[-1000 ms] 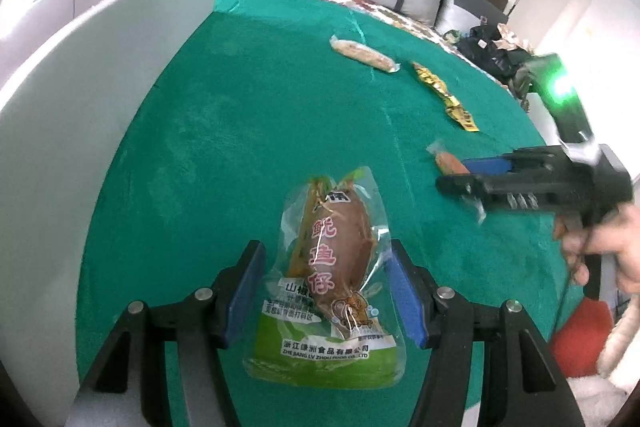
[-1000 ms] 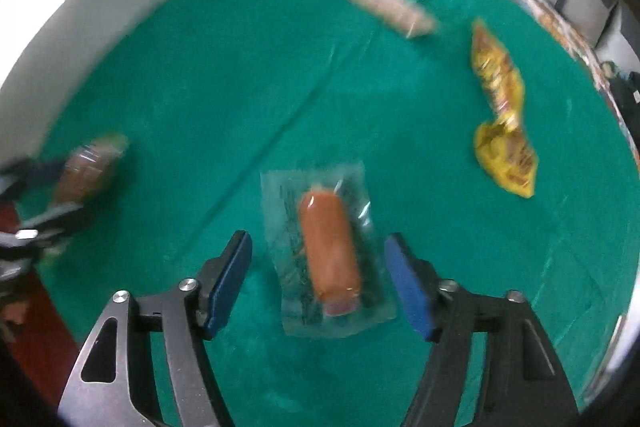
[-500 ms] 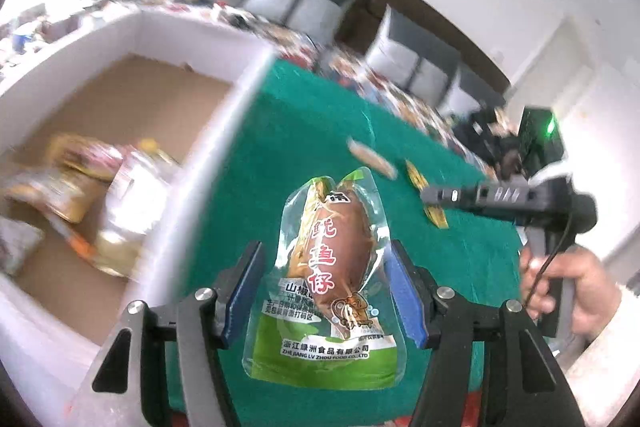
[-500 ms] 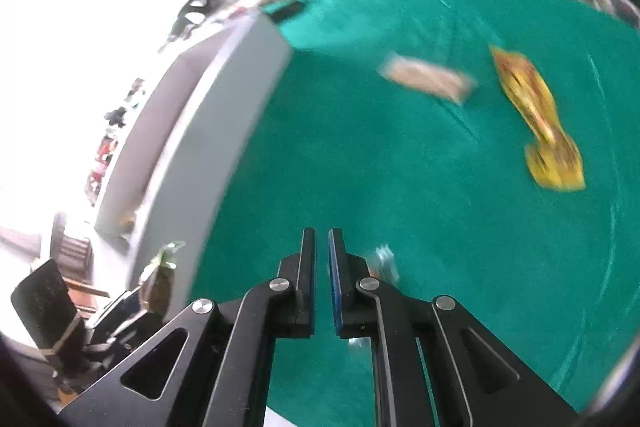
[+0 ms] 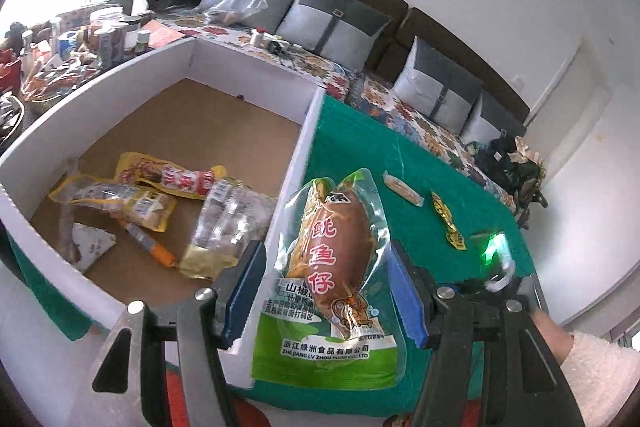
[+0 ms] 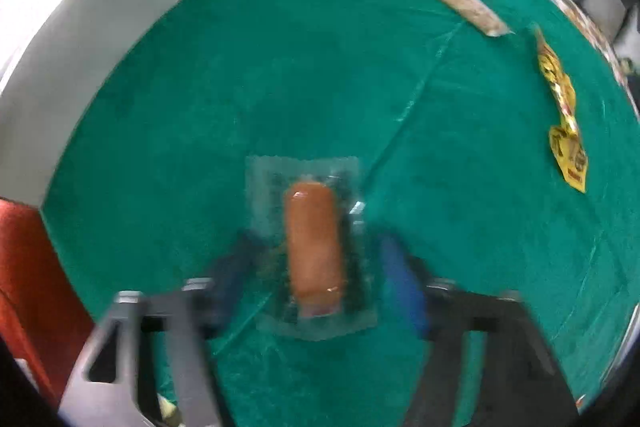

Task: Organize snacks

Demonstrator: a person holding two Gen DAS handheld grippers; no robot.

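In the left wrist view my left gripper (image 5: 324,267) is shut on a clear-and-green squid snack packet (image 5: 332,227), held in the air over the right wall of the white cardboard box (image 5: 304,131). Several snack packets (image 5: 160,199) lie on the box's brown floor. In the blurred right wrist view my right gripper (image 6: 316,257) points down at the green cloth (image 6: 280,67). Its jaws are opening, and a sausage in a clear wrapper (image 6: 314,239) lies flat between them, with neither pad touching it.
A long beige packet (image 6: 460,3) and a yellow packet (image 6: 564,115) lie on the cloth's far right. The box's white outer wall (image 6: 120,7) curves along the left. A sofa with grey cushions (image 5: 332,23) stands behind the table. Jars and clutter (image 5: 100,35) sit beyond the box.
My left gripper rose and swung left with the squid packet, from over the cloth to the box's wall. My right gripper's jaws shut half a second ago and now stand apart around the sausage.
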